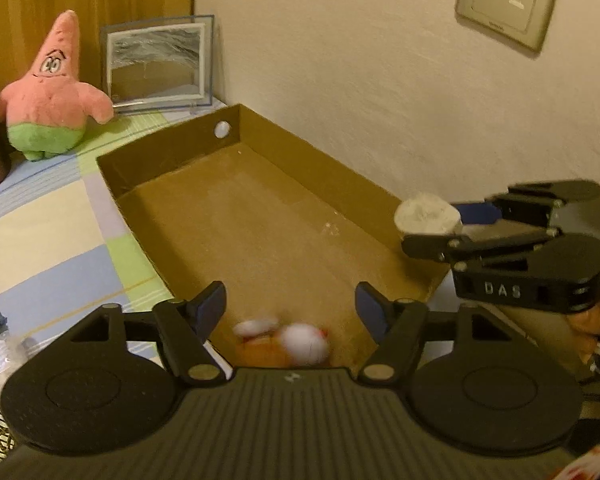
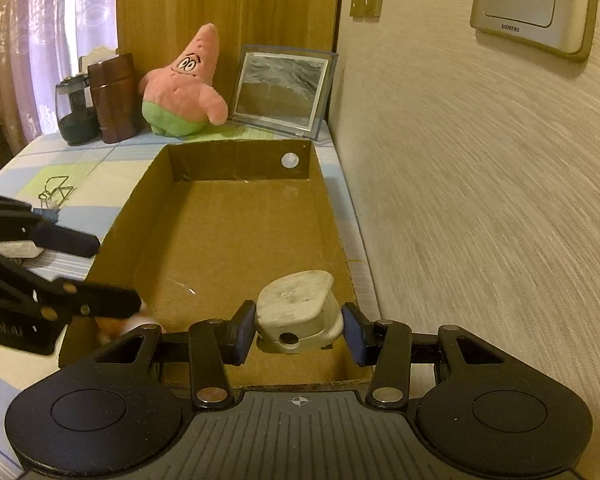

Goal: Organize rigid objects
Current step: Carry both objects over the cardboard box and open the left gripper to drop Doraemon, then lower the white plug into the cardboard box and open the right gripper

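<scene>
One cardboard box [image 2: 236, 240] lay open on the checked desk [image 1: 60, 220] beside the wall. Over its near end the right gripper [image 2: 299, 330] had its jaws clamped on a white plug [image 2: 296, 308]. The left gripper [image 1: 290, 306] hung with jaws apart above a blurred orange-and-white toy [image 1: 288, 342] in the box's near corner.

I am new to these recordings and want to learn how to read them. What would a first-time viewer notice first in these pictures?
The big open cardboard box fills the middle, lying beside the wall. Over its near end the right gripper is shut on a white plug, while the left gripper stands open above a blurred orange and white toy at the box's near edge. Behind the box stands a pink star plush toy, next to a picture frame.
</scene>
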A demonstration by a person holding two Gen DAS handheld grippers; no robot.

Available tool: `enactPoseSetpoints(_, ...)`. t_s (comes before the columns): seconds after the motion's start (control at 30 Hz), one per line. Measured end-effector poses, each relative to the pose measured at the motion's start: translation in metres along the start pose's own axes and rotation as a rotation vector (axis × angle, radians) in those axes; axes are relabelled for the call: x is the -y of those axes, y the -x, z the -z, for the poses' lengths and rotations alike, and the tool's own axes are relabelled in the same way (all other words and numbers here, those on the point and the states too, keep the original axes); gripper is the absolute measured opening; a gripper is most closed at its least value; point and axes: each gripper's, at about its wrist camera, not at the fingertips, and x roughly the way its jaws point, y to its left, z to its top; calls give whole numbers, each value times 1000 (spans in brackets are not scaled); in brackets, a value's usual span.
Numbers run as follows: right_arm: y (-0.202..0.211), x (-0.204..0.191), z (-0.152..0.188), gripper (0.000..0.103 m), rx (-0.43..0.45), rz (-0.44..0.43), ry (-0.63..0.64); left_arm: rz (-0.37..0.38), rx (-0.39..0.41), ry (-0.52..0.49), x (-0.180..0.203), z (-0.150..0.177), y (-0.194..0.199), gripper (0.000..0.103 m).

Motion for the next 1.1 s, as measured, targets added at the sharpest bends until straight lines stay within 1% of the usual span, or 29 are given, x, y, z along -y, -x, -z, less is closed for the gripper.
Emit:
enactPoseSetpoints(0.1,0,0,0,43,1,-1,-2,-12,14,13,-6,-1,7,69)
enactPoseSetpoints(0.23,-1,-1,-1,43,5,-9,-14,-54,35,76,-22,4,20,69)
enactPoseSetpoints(0.37,-2,-3,-2,43,3,-16,-17,-64,35,118,-32,13,29,69)
enactPoseSetpoints(0.6,-5,-8,-3,43,0,-24,-19,-71,29,129,-34,20,32,69)
enactPoseSetpoints(0.9,-8,-9,-3,43,-4,-38,-34,-67,35,142,-36,19,35,69)
enactPoseSetpoints(0.97,-6,-8,-4,43,11,-49,-47,-72,37,144,-38,20,37,69)
enactPoseSetpoints(1.0,-4,-7,-5,44,20,-51,-57,-76,39,146,-37,20,38,69)
enactPoseSetpoints(1.03,-2,-7,-5,50,29,-48,-70,-81,41,151,-37,21,40,69)
enactPoseSetpoints(1.07,1,-6,-6,58,38,-44,-81,-86,44,154,-38,21,42,71)
enactPoseSetpoints(1.1,4,-5,-7,61,49,-40,-90,-91,48,158,-39,22,44,73)
